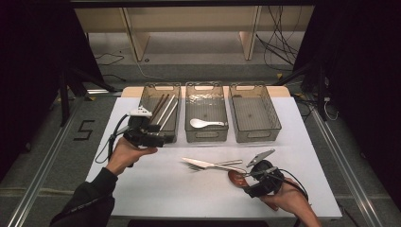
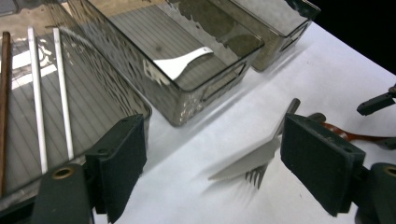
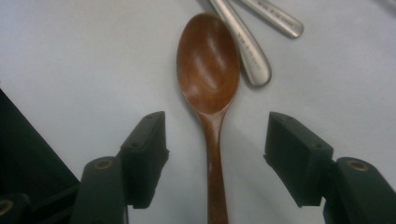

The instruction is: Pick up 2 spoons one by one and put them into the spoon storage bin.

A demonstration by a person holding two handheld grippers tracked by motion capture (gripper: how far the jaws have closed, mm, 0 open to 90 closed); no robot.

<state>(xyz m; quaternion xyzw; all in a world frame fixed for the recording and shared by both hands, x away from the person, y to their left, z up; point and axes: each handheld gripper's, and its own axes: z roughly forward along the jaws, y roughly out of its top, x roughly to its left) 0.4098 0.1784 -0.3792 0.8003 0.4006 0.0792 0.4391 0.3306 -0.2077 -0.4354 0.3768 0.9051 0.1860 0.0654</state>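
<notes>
A brown wooden spoon [image 1: 235, 177] [image 3: 208, 65] lies on the white table. My right gripper [image 1: 246, 179] [image 3: 215, 154] stands open with its jaws on either side of the spoon's handle, and the pads do not touch it. A metal knife [image 1: 198, 163] [image 2: 254, 156] and a fork [image 1: 222, 165] [image 2: 254, 176] lie crossed just beyond the spoon, their handle ends [image 3: 247, 46] beside its bowl. My left gripper [image 1: 161, 137] [image 2: 215, 158] is open and holds nothing; it hovers at the near wall of the left bin [image 1: 161, 85].
Three smoky clear bins stand in a row at the back. The left one holds white chopsticks [image 2: 37, 98] and brown ones [image 2: 4, 93]. A white spoon [image 1: 205, 123] [image 2: 180, 63] lies in the middle bin [image 1: 204, 85]. The right bin [image 1: 255, 86] has nothing in it.
</notes>
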